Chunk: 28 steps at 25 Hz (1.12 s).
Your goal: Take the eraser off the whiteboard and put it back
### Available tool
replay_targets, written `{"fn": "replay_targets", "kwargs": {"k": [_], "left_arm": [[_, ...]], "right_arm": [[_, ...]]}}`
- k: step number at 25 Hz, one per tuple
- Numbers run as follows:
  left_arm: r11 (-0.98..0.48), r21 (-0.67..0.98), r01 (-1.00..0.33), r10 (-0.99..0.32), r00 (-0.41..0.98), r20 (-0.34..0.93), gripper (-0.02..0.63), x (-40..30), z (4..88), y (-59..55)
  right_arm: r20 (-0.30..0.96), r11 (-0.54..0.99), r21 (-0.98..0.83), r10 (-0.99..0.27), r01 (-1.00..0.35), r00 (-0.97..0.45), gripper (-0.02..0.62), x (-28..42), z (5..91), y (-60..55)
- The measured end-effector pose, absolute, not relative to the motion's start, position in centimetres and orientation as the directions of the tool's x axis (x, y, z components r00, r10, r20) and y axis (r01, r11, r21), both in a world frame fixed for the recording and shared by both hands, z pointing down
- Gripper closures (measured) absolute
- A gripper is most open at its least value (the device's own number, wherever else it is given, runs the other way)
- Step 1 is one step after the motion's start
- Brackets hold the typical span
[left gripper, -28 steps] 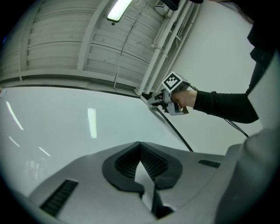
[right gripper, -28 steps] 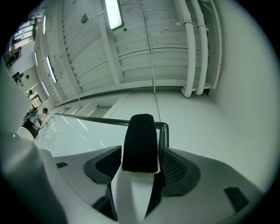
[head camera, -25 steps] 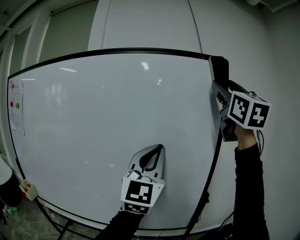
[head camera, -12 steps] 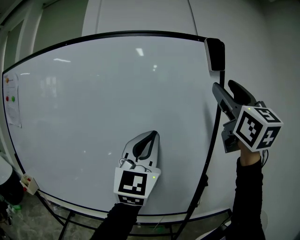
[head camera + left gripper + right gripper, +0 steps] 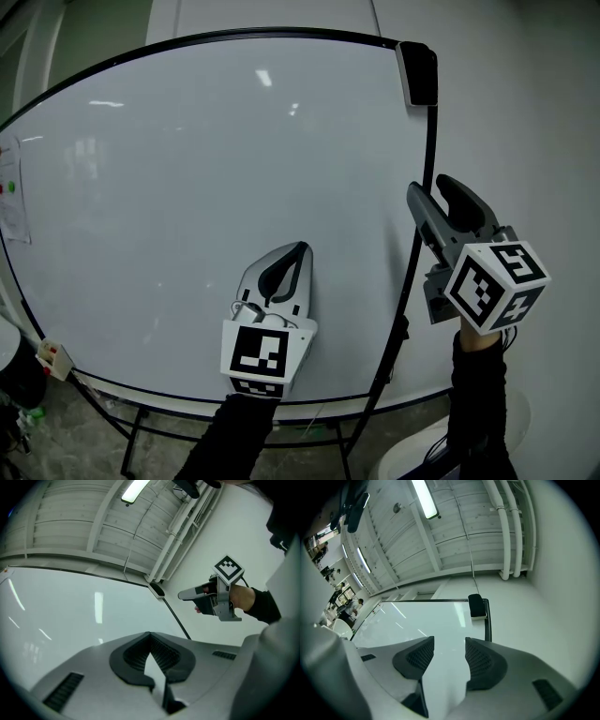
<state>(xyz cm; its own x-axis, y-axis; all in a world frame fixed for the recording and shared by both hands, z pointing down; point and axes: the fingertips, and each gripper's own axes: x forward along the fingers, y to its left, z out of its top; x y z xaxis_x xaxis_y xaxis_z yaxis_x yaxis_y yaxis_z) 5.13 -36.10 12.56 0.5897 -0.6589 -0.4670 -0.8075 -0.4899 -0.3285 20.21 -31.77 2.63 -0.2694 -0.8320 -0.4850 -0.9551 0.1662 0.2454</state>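
Observation:
The black eraser [image 5: 417,73] sticks to the top right corner of the whiteboard [image 5: 187,169]; it also shows in the right gripper view as the eraser [image 5: 476,605] and in the left gripper view as the eraser [image 5: 156,590]. My right gripper [image 5: 429,187] hangs well below it, beside the board's right edge. Its jaws [image 5: 449,641] stand apart and are closing with nothing between them. My left gripper [image 5: 298,248] points up at the board's lower middle, shut and empty, its tips [image 5: 150,634] touching.
A paper sheet with coloured magnets [image 5: 11,202] hangs at the board's left edge. A small box [image 5: 52,358] sits at the lower left corner. The black stand legs [image 5: 131,436] run below. A pale wall lies right of the board.
My right gripper has dropped from the eraser at the top right corner to well below it; the eraser stays on the board. My left gripper has sunk slightly.

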Motion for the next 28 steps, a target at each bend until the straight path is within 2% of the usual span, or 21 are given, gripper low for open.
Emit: {"fn": "replay_targets", "kwargs": {"k": [4, 8, 13, 23, 28], "left_arm": [[-0.493, -0.331, -0.805, -0.663, 0.594, -0.456, 0.600, 4.7, 13.3, -35.4], [-0.501, -0.334, -0.798, -0.665, 0.603, -0.440, 0.601, 4.3, 14.2, -34.6], [-0.516, -0.323, -0.793, -0.669, 0.609, -0.426, 0.600, 3.4, 15.3, -33.6], [-0.548, -0.289, -0.785, -0.676, 0.619, -0.400, 0.600, 1.0, 17.9, -31.1], [-0.571, -0.273, -0.775, -0.682, 0.632, -0.369, 0.600, 0.0, 19.7, -29.4]], "right_arm": [[-0.472, 0.150, 0.257, -0.842, -0.955, -0.260, 0.396, 19.4, 4.4, -31.0], [-0.465, 0.079, 0.289, -0.860, -0.954, -0.212, 0.470, 19.0, 6.6, -30.4], [-0.453, 0.036, 0.300, -0.874, -0.953, -0.175, 0.523, 18.3, 9.3, -29.6], [-0.445, 0.009, 0.206, -0.890, -0.978, -0.102, 0.578, 17.5, 13.9, -26.1], [-0.422, -0.006, 0.176, -0.904, -0.984, -0.070, 0.583, 16.5, 16.7, -23.6]]}}
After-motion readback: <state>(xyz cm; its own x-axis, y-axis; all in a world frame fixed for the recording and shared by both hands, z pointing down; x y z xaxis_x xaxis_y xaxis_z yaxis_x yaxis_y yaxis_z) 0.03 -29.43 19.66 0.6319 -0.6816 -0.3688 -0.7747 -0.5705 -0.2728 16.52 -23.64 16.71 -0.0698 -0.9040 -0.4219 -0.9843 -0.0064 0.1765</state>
